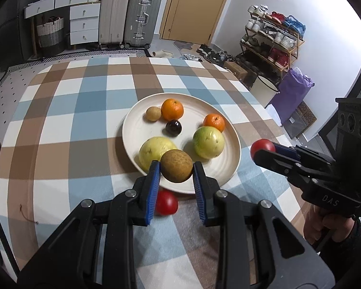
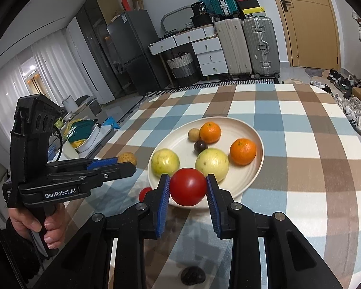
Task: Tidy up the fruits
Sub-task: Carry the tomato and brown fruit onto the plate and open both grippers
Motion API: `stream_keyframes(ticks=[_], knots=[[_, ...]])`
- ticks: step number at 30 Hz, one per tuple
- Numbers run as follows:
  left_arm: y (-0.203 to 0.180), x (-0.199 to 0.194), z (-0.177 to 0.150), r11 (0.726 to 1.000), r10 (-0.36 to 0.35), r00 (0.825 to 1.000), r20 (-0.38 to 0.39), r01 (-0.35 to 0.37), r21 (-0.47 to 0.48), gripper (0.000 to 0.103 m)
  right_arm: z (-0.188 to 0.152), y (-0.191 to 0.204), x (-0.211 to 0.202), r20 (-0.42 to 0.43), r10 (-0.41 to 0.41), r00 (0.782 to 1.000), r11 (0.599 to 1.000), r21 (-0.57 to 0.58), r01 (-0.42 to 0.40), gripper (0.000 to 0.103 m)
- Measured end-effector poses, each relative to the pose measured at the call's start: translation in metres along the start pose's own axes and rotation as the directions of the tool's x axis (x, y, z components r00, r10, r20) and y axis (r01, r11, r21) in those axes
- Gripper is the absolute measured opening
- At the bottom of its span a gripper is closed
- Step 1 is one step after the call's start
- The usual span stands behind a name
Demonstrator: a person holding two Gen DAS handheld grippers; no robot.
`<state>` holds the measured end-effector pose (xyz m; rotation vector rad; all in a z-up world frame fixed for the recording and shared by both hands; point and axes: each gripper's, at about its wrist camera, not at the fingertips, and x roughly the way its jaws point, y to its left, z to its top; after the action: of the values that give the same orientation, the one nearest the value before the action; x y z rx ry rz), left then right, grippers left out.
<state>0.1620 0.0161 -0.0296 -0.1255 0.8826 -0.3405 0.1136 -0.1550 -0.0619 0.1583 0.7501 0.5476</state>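
Observation:
My left gripper (image 1: 176,168) is shut on a brown round fruit (image 1: 176,165), held above the near rim of the cream plate (image 1: 132,130). My right gripper (image 2: 187,185) is shut on a red tomato (image 2: 188,187), also lifted near the plate (image 2: 252,168). On the plate lie two oranges (image 1: 172,109) (image 1: 214,122), two yellow-green guavas (image 1: 208,142) (image 1: 154,149), a small tan fruit (image 1: 153,113) and a dark round fruit (image 1: 173,127). A second red tomato (image 1: 166,202) rests on the cloth below my left gripper. A dark wrinkled fruit (image 2: 193,275) lies on the cloth near my right gripper.
The table wears a blue, brown and white checked cloth (image 1: 60,120). Beyond its far edge stand suitcases (image 1: 142,16), white drawers (image 1: 84,24), a shoe rack (image 1: 272,41) and a white bin (image 1: 264,89). A hand (image 2: 48,228) holds the left gripper's handle.

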Motion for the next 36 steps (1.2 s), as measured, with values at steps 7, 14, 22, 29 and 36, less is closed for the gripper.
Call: stream_keyframes(ticks=[7, 14, 22, 29, 36], knots=[[-0.002, 0.013, 0.019, 1.0, -0.009, 1.0, -0.009, 0.009, 0.004, 0.025, 0.016, -0.009, 0.004, 0.009, -0.004, 1.0, 1.0, 0.011, 0.004, 0.03], [-0.005, 0.031, 0.036, 1.0, -0.017, 1.0, -0.017, 0.017, 0.005, 0.025, 0.033, -0.02, 0.015, 0.007, -0.009, 1.0, 1.0, 0.028, 0.009, 0.03], [-0.009, 0.057, 0.05, 1.0, -0.022, 0.999, -0.045, 0.023, 0.022, 0.025, 0.051, -0.031, 0.036, -0.002, -0.004, 1.0, 0.998, 0.056, 0.004, 0.03], [-0.01, 0.079, 0.054, 0.999, -0.027, 0.997, -0.076, 0.029, 0.032, 0.025, 0.061, -0.041, 0.06, -0.026, 0.008, 1.0, 0.995, 0.095, -0.005, 0.03], [-0.011, 0.09, 0.055, 0.998, -0.03, 0.995, -0.09, 0.034, 0.046, 0.025, 0.064, -0.046, 0.077, -0.049, 0.011, 0.999, 0.994, 0.105, -0.006, 0.03]])
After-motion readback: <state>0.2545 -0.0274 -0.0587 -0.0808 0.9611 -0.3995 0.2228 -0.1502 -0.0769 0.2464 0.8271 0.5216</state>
